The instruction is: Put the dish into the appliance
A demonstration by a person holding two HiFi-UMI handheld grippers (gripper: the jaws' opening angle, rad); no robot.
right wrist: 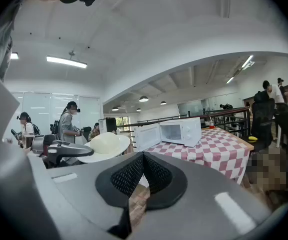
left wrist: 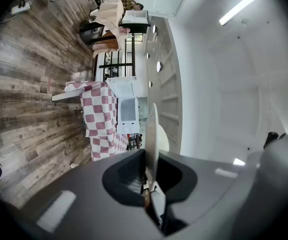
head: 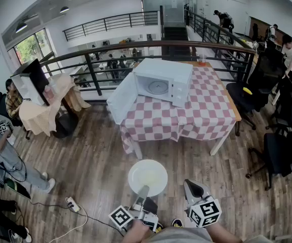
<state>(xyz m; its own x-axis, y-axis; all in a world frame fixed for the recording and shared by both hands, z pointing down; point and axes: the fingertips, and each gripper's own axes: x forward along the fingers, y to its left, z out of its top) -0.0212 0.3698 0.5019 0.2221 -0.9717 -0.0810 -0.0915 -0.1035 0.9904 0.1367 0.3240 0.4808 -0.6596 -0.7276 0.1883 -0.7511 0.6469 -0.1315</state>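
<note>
A round white dish (head: 147, 177) hangs level over the wooden floor, with my left gripper (head: 142, 191) shut on its near rim. In the left gripper view the dish (left wrist: 153, 129) shows edge-on, pinched between the jaws of that gripper (left wrist: 151, 159). The appliance is a white microwave (head: 163, 82) on a red-and-white checked table (head: 206, 110), well ahead of me, its door (head: 121, 97) swung wide open and the cavity showing. My right gripper (head: 192, 186) is just right of the dish, shut and holding nothing (right wrist: 141, 159). From there I see the dish (right wrist: 104, 146) and the microwave (right wrist: 176, 131).
A black railing (head: 135, 47) runs behind the table. Office chairs (head: 282, 151) stand to the right. At the left are a draped table (head: 47, 110), seated and standing people (head: 4, 151), and a power strip with cables (head: 72, 204) on the floor.
</note>
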